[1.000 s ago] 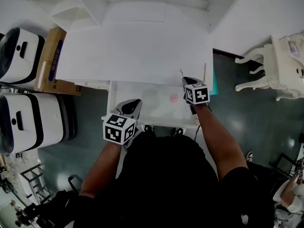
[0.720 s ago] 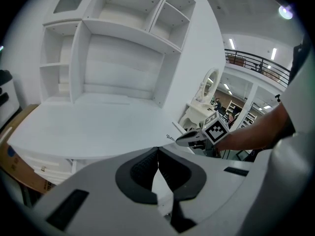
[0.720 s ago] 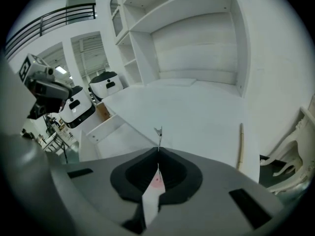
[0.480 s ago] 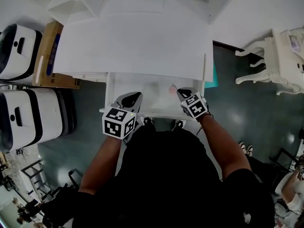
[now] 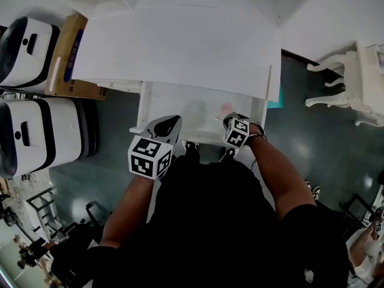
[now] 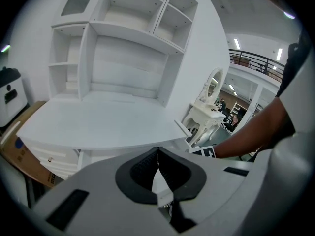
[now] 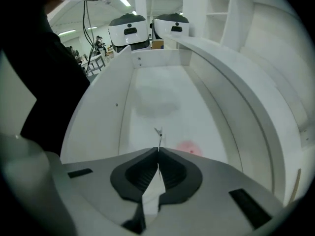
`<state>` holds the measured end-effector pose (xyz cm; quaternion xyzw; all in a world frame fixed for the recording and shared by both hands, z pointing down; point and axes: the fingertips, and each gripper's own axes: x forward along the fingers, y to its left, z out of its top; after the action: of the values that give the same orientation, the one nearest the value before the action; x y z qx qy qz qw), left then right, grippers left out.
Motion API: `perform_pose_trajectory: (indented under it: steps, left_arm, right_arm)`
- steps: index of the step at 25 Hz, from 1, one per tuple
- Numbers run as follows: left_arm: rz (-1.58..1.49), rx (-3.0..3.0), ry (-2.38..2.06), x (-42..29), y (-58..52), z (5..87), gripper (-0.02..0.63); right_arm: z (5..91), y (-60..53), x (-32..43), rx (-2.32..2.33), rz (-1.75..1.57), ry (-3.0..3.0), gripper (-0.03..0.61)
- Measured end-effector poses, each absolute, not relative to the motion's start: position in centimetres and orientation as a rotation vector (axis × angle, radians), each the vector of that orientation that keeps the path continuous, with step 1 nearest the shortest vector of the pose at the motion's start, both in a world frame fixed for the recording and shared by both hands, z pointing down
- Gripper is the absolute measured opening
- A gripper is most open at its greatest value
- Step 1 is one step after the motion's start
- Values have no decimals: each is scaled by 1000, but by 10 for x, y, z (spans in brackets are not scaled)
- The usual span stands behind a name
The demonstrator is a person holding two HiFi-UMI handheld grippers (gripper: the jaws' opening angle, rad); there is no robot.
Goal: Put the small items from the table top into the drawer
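The right claw (image 7: 158, 150) is shut on a thin pin (image 7: 158, 133) over the open drawer (image 7: 147, 90), where a pink bit (image 7: 188, 148) lies, the left claw (image 6: 157, 154) is shut and empty, so next I think the right claw must open and drop the pin in.

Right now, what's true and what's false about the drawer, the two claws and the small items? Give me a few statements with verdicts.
1. The drawer is pulled open. True.
2. The right claw is shut on a thin wire-like item. True.
3. The left claw is spread wide open. False: its jaws are together with nothing between them.
4. The pink item lies on the desk top. False: it lies on the drawer's floor.
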<state>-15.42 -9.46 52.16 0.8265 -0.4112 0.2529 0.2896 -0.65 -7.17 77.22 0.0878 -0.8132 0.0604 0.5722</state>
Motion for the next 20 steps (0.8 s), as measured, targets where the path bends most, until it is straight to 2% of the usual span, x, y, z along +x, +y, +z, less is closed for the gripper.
perform_pose_trajectory:
  steps: [12, 20]
  left_arm:
    - [665, 2124, -1192, -189, -89, 525, 11]
    - [669, 2141, -1167, -182, -89, 527, 11]
  right_arm:
    - [802, -73, -11, 163, 112, -1833, 32]
    - [802, -72, -8, 203, 139, -1828, 35]
